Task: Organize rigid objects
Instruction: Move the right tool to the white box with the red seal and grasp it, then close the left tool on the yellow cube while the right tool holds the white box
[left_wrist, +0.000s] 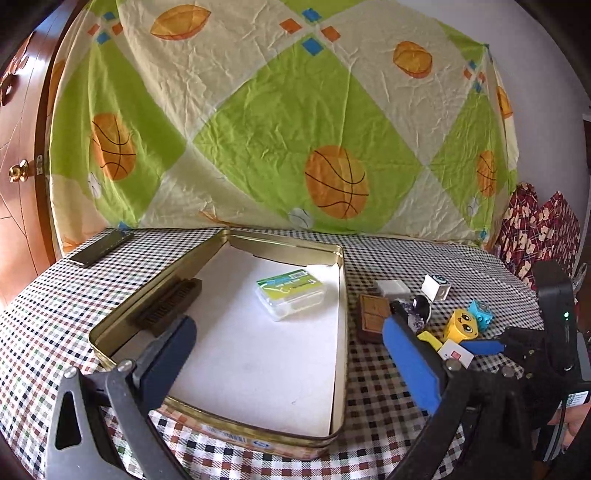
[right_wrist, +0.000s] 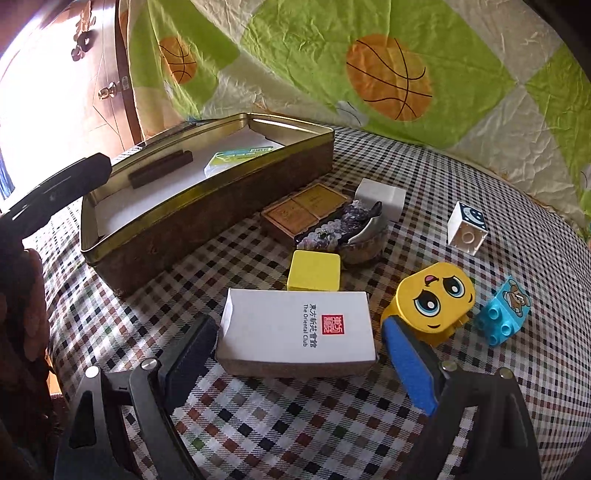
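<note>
Left gripper (left_wrist: 288, 350): its 2 fingers are standing spread as wide as they go, pinching nothing, hovering over the near end of the open tin.
Tin (left_wrist: 341, 295): it is sitting between and ahead of the left fingers, its long axis running away from them toward the hanging sheet (left_wrist: 258, 110).
Dark comb-like bar (left_wrist: 168, 302): it is lying inside the tin along its left wall, just ahead of the left finger, long axis parallel to that wall.
Clear plastic case (left_wrist: 291, 295): it is resting inside the tin ahead of the gap between the fingers, its long axis slanting up to the right.
Right gripper (right_wrist: 299, 354): its 2 fingers are standing spread, 1 on each side of the white box, pads not pressing on it.
White box (right_wrist: 295, 332): it is lying flat on the checked cloth (right_wrist: 295, 424) between the right fingers, its long axis running across from finger to finger.
Yellow block (right_wrist: 314, 269): it is sitting just beyond the white box.
Yellow face toy (right_wrist: 432, 295): it is sitting just beyond the right finger's blue pad.
Blue brick (right_wrist: 504, 310): it is lying right of the face toy.
</note>
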